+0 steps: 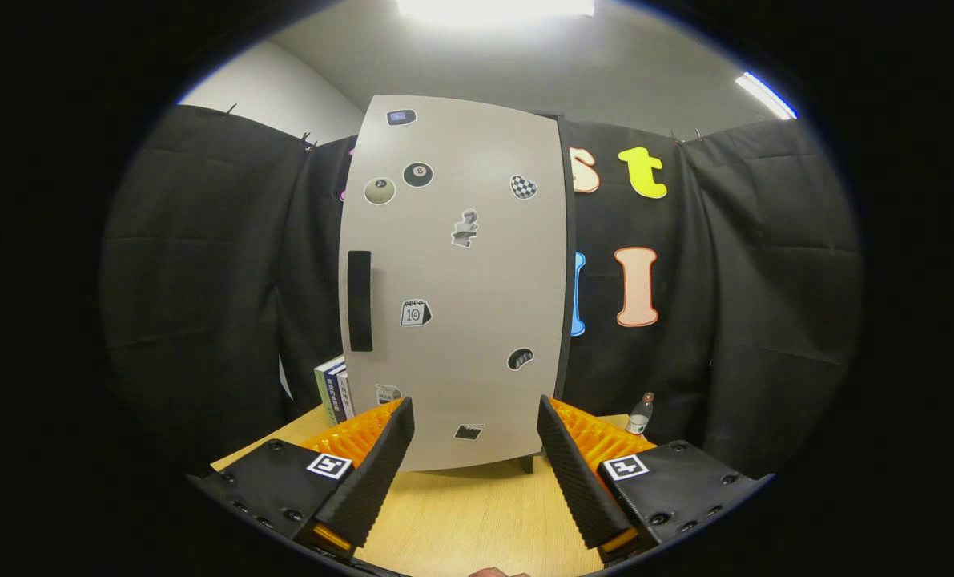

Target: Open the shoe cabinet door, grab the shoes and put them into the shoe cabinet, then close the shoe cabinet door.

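Note:
A tall grey shoe cabinet (456,280) stands on the wooden table just ahead of my fingers. Its door is shut and carries several stickers. A dark vertical handle slot (359,300) sits near the door's left edge. My gripper (474,417) is open, with nothing between its fingers, and points at the lower part of the door. The left fingertip (400,413) and the right fingertip (546,410) frame the bottom of the door.
Several upright books (334,389) stand left of the cabinet. A small plastic bottle (640,413) stands to its right on the wooden table (468,513). Black cloth walls close in the booth behind and on both sides.

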### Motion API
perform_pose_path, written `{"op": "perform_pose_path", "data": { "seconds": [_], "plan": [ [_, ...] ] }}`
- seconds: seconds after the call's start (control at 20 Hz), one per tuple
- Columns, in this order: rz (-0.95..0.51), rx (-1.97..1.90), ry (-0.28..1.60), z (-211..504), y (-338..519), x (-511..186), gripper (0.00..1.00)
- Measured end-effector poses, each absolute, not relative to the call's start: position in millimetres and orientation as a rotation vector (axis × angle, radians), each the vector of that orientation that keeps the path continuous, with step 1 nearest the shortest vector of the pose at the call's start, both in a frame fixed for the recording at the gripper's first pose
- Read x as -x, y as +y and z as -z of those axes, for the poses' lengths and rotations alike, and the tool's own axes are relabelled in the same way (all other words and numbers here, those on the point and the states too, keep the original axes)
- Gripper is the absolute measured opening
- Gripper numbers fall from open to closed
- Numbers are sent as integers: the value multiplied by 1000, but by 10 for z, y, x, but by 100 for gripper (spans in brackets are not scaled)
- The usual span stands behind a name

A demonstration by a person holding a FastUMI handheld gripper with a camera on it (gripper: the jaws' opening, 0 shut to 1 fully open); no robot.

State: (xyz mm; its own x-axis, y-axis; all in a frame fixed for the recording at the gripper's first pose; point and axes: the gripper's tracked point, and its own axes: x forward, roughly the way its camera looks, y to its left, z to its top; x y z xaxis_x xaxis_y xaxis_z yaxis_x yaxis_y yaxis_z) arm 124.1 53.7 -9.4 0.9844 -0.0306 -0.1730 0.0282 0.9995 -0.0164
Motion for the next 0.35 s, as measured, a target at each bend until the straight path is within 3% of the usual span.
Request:
{"op": "perform_pose_path", "data": {
  "seconds": [0.35],
  "plan": [
    [45,-9,158,78,466,-1075,98]
  ]
}}
